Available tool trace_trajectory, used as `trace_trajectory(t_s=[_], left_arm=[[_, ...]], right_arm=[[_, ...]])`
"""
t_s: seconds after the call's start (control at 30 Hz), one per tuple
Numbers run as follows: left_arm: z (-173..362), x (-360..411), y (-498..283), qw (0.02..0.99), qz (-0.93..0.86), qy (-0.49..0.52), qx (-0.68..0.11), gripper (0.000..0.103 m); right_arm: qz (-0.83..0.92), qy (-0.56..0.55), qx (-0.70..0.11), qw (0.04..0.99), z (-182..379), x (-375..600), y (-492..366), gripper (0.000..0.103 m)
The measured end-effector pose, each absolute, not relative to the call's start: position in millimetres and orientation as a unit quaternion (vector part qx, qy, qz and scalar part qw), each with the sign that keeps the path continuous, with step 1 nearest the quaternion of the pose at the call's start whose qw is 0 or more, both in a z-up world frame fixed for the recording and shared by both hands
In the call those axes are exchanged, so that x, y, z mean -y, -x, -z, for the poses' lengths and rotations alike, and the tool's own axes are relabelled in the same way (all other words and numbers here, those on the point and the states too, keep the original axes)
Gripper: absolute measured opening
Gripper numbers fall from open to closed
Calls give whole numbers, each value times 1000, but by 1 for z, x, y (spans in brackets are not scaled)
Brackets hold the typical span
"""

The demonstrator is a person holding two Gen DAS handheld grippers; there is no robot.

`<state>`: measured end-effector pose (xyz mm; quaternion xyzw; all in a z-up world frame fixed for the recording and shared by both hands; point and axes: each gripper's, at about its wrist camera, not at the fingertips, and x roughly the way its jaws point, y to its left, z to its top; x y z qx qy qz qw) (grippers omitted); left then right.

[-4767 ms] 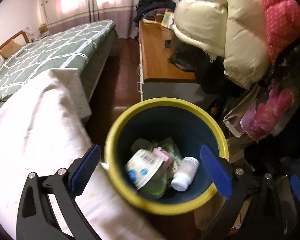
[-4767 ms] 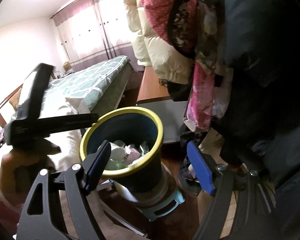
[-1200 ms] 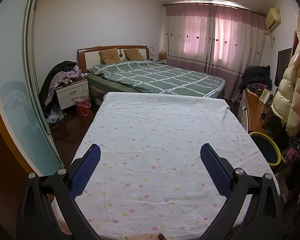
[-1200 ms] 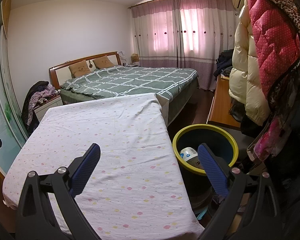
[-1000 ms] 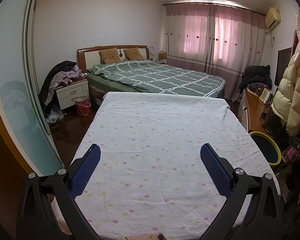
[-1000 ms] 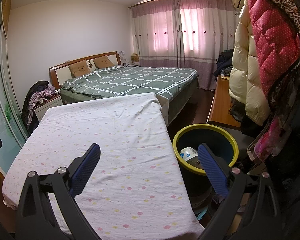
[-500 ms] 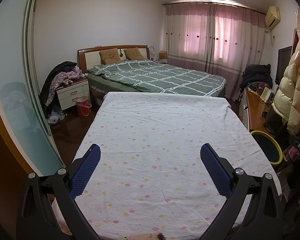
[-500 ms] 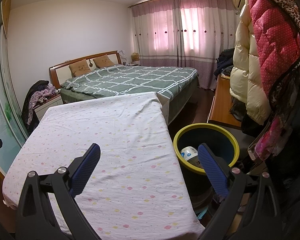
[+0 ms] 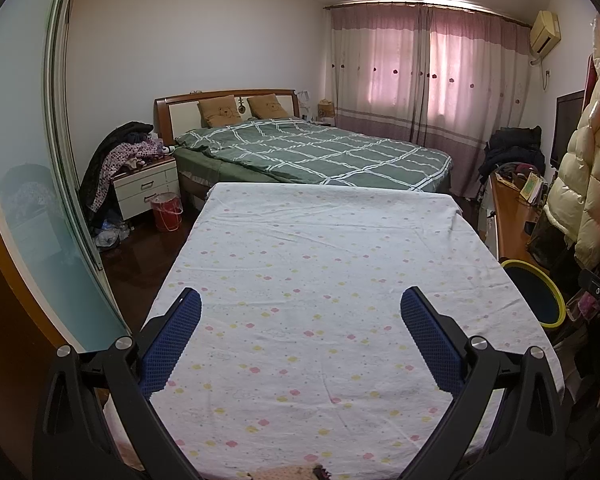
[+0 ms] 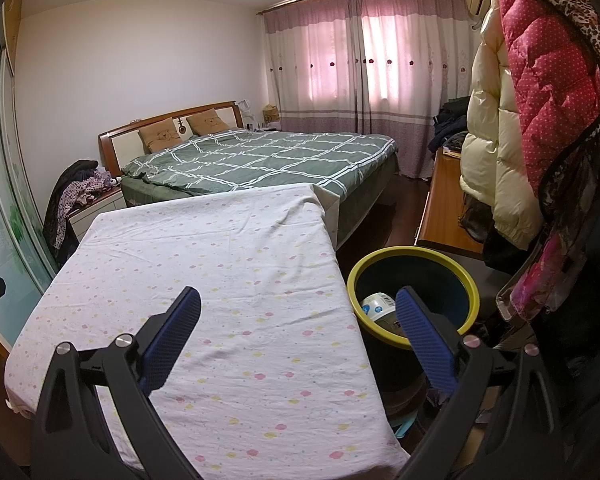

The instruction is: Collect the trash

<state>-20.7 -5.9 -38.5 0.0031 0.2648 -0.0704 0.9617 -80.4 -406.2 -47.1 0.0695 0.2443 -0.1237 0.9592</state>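
Note:
A dark blue trash bin with a yellow rim [image 10: 414,280] stands on the floor at the right side of the table; a white cup with a blue label [image 10: 376,306] lies inside it. The bin also shows at the right edge of the left wrist view [image 9: 534,294]. My left gripper [image 9: 300,320] is open and empty above the table covered with a white dotted cloth [image 9: 312,264]. My right gripper [image 10: 298,320] is open and empty, held over the cloth's right part [image 10: 228,272], with its right finger in front of the bin.
A bed with a green checked cover [image 9: 316,154] stands beyond the table. A nightstand with clothes [image 9: 144,184] and a red bucket [image 9: 166,212] are at the left. Coats [image 10: 540,120] hang at the right above a wooden desk [image 10: 444,208]. A glass sliding door [image 9: 28,200] lies left.
Since 4.8 s ago both grippers have drawn back from over the bin to above the table. In the last second the views have barely shifted.

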Motion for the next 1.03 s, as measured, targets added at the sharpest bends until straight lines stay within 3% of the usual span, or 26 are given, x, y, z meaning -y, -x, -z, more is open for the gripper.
trace_trajectory(t_s=[0.73, 1.03], left_arm=[[43, 7, 10, 959, 74, -5, -272, 98], [75, -2, -114, 945, 42, -20, -325, 98]], right_arm=[[121, -68, -254, 957, 53, 406, 71, 93], [49, -70, -313, 946, 80, 397, -38, 96]])
